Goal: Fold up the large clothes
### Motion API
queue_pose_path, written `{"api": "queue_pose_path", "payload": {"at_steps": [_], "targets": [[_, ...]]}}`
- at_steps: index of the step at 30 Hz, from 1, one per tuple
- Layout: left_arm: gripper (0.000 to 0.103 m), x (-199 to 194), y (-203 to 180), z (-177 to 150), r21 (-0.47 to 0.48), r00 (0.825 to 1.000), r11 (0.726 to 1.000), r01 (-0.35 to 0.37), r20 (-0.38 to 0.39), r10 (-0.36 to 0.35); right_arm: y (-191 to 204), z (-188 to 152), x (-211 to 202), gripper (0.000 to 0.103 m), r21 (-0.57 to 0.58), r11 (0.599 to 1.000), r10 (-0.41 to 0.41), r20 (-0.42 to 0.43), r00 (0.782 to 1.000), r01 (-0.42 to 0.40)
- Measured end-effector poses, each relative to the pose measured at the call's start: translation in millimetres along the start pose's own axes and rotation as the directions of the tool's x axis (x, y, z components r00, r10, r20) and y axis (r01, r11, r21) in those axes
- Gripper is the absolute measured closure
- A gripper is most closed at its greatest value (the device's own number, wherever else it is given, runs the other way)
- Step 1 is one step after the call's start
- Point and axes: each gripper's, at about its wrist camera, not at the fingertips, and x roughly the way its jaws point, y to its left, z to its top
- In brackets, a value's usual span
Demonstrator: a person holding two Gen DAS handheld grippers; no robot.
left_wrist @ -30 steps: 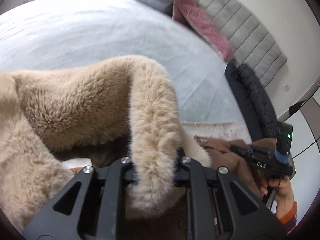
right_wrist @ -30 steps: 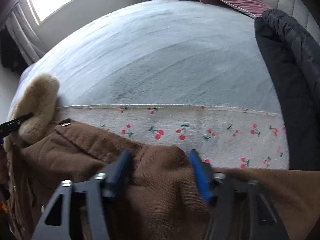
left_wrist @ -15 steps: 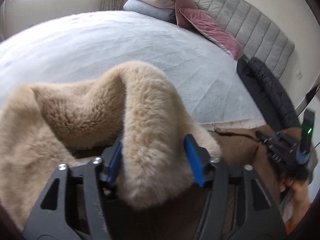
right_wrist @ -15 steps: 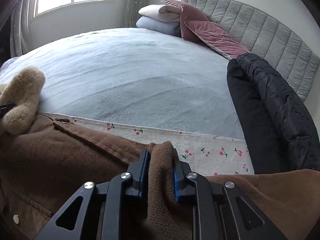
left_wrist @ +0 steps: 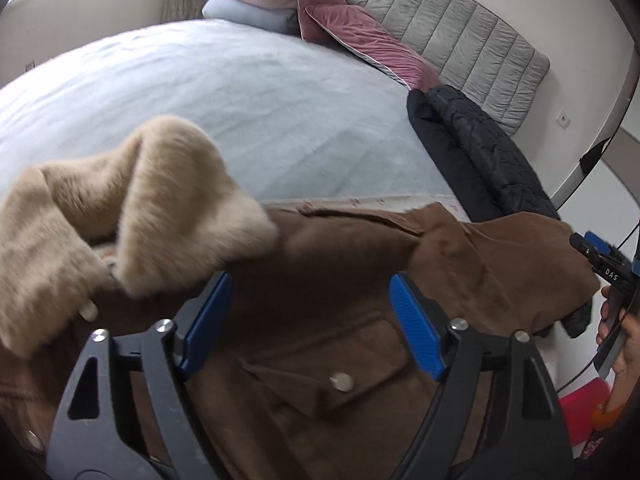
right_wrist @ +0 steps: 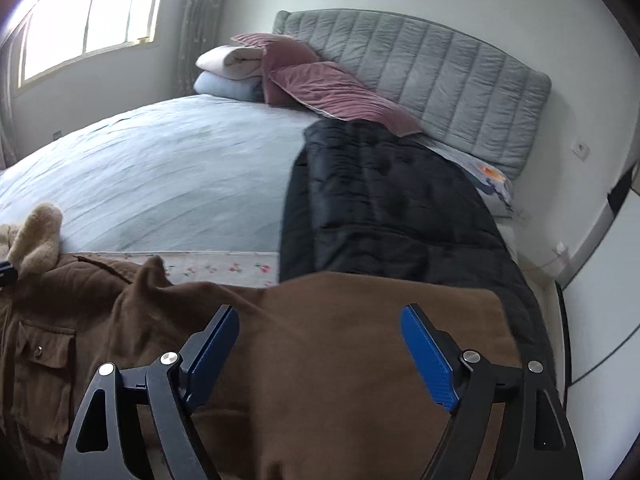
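A brown jacket (left_wrist: pixel 320 280) with a beige fur collar (left_wrist: pixel 160 208) lies at the near edge of the bed. My left gripper (left_wrist: pixel 310 320) is open above the jacket's chest, beside the fur collar, holding nothing. My right gripper (right_wrist: pixel 320 348) is open over the jacket's brown sleeve (right_wrist: pixel 340 360), also holding nothing. The jacket (right_wrist: pixel 120 340) with a buttoned chest pocket (right_wrist: pixel 40 344) shows at the left of the right wrist view, the fur collar (right_wrist: pixel 36 236) beyond it. The right gripper's body shows at the right edge of the left wrist view (left_wrist: pixel 604 268).
A black quilted coat (right_wrist: pixel 380 208) lies along the right side of the bed. A cherry-print sheet (right_wrist: pixel 224 266) runs under the jacket. Pink cushions (right_wrist: pixel 320 84), folded blankets (right_wrist: pixel 228 72) and a grey headboard (right_wrist: pixel 440 80) are at the far end. The light blue bedspread (left_wrist: pixel 200 100) spreads ahead.
Both grippers have opened: the left let go of the fur collar, the right let go of the brown fabric fold. Both pulled back and tilted up, and the jacket dropped onto the bed.
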Motion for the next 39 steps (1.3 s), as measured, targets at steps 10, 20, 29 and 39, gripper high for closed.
{"api": "queue_pose_path", "payload": {"at_steps": [10,20,29,39], "targets": [[0.02,41,-36,-28,-0.048,0.994,0.995,0.088,-0.054,-0.09,-119,-30,16,0.012,0.312,0.95,0.081,-0.188,0.979,-0.018],[0.091,70,-88,-17,-0.015,0.969,0.97,0.241,-0.045,-0.242,-116,-4,-31,0.097,0.269,0.945,0.172,0.075,0.982,-0.186],[0.1,143,-119,-40,-0.075,0.939,0.95,0.302,-0.15,-0.31,-149,-11,-28,0.098,0.348,0.923,0.151,0.066,0.986,-0.165],[0.035,44,-121,-42,0.105,0.962,0.968,0.227,-0.179,-0.206,-114,40,-89,0.097,0.304,0.9,0.276,0.159,0.948,-0.313]]}}
